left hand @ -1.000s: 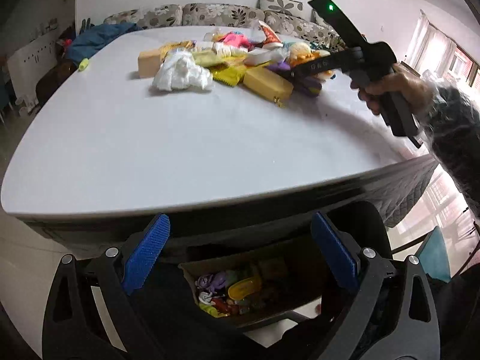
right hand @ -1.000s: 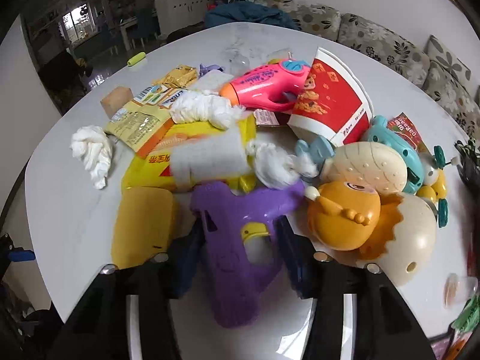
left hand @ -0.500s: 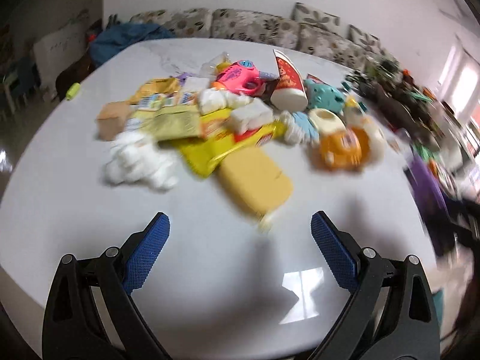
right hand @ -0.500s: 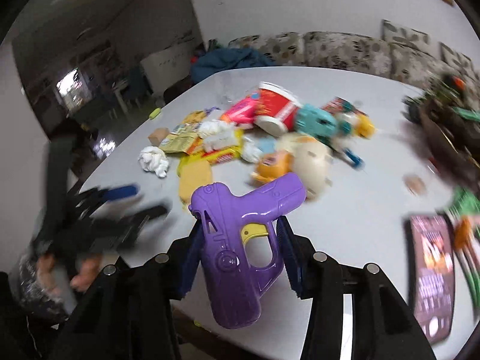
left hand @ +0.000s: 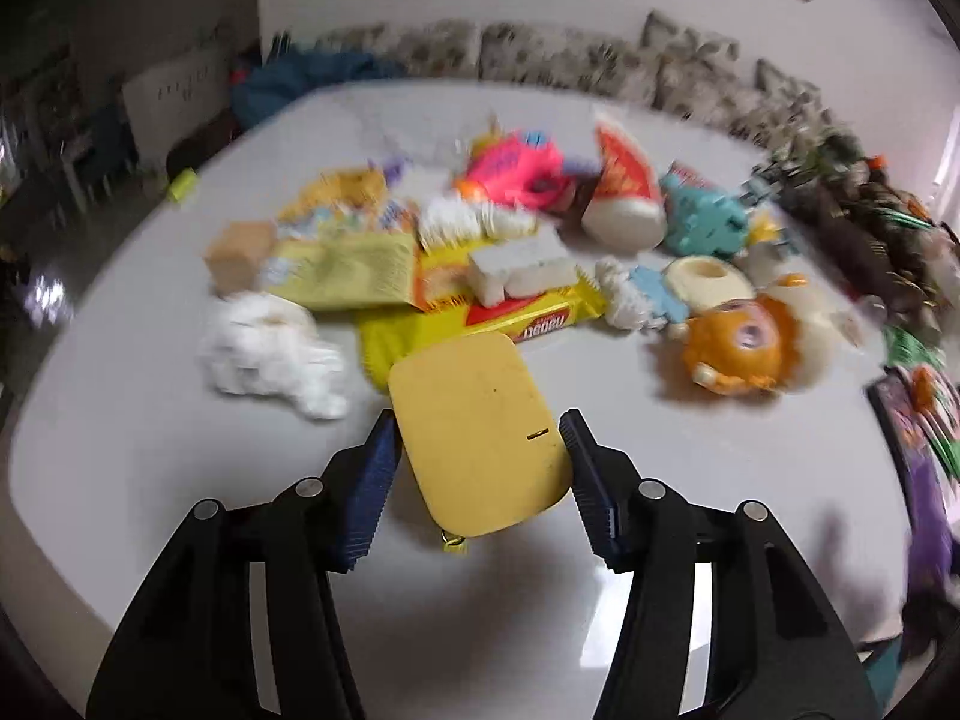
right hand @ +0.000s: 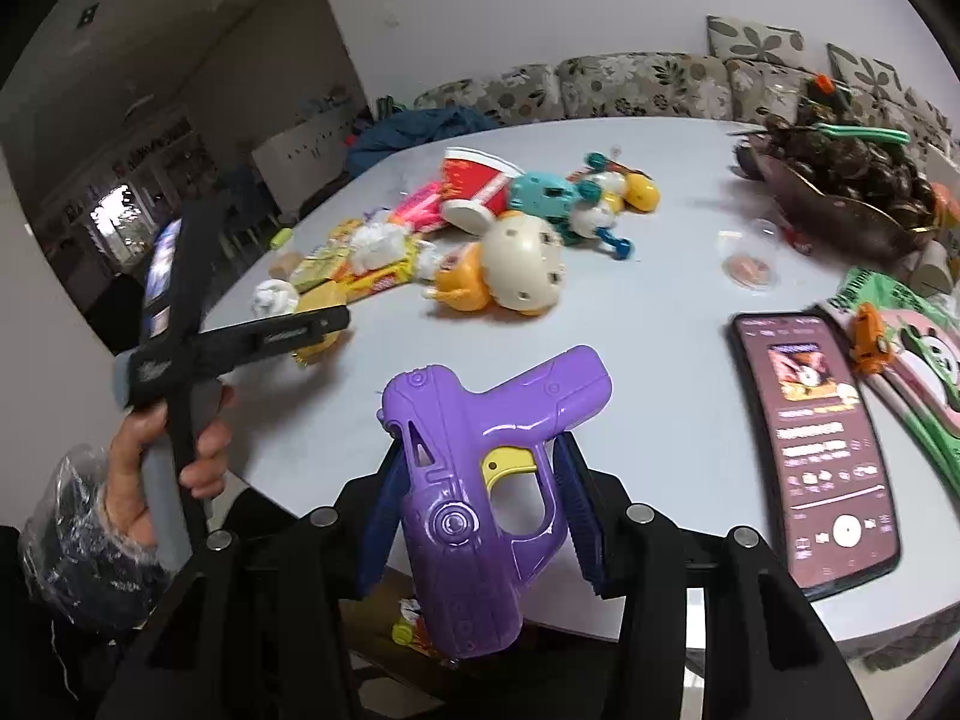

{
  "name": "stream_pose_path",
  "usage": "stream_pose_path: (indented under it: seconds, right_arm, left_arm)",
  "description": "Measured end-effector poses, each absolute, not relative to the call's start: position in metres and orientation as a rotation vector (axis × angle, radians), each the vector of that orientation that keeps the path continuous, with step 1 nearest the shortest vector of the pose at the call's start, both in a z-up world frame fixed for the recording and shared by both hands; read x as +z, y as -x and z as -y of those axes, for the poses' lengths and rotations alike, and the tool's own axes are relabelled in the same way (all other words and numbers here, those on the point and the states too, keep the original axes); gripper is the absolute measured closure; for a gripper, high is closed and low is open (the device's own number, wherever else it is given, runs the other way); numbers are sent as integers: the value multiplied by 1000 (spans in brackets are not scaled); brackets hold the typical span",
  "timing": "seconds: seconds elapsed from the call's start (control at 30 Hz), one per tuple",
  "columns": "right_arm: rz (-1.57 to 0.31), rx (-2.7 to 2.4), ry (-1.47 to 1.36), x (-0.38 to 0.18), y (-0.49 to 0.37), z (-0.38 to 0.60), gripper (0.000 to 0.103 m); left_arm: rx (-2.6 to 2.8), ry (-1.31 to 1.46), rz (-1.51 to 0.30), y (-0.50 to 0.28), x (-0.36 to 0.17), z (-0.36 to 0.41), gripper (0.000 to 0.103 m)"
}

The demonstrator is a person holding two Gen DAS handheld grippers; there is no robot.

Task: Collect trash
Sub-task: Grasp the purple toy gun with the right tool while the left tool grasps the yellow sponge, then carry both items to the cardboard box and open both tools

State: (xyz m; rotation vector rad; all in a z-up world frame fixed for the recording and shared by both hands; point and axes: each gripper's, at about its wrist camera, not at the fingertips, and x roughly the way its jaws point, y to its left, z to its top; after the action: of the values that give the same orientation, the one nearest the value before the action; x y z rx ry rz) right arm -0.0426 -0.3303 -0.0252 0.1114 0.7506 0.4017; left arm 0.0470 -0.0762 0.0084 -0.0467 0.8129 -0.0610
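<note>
White tabletop (left hand: 150, 480), glossy, rounded edge; it fills both wrist views. Beyond it I see a floral-cushioned sofa (right hand: 630, 84) along a pale wall, with a blue garment (right hand: 420, 126) heaped at the sofa's end. The left wrist view is blurred, so small print is mostly unreadable.

My left gripper (left hand: 477, 468) points down at the table. Its blue pads (left hand: 372, 480) flank a flat yellow pouch (left hand: 480, 432) that lies on the surface between them. The jaws are closing; I see a sliver of gap on each side and cannot tell whether the pads press it.

Ahead of those fingers sits the litter heap: a crumpled white tissue (left hand: 270, 354) off to the left, a yellow snack wrapper (left hand: 528, 318) touching the pouch's far edge, a red paper cup (left hand: 624, 192) lying on its side farther out, and an orange toy (left hand: 738, 348) to the right.

My right gripper (right hand: 474, 498) pinches a purple toy pistol (right hand: 480, 468) by its grip, a pad tight on either side, held above the near table edge. To the right of those fingers a phone (right hand: 822, 450) lies face up, screen lit. Far right, a dark bowl (right hand: 840, 204) is piled with dark round things I cannot identify. Below the pistol, under the table edge, a box is partly hidden; bits of colour show inside.

To the left, the person's hand (right hand: 162, 456) grips the other tool's handle.
</note>
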Motion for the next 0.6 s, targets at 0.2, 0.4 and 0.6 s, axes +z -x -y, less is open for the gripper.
stream_pose_path:
  seconds: [0.2, 0.4, 0.6]
  right_arm:
    - [-703, 497, -109, -11, 69, 294, 55]
    - [-761, 592, -51, -27, 119, 251, 55]
    - [-947, 592, -5, -95, 126, 219, 54]
  left_arm:
    - [-198, -22, -653, 39, 55, 49, 50]
    - [-243, -172, -695, 114, 29, 28, 50]
    - [-272, -158, -966, 114, -58, 2, 50]
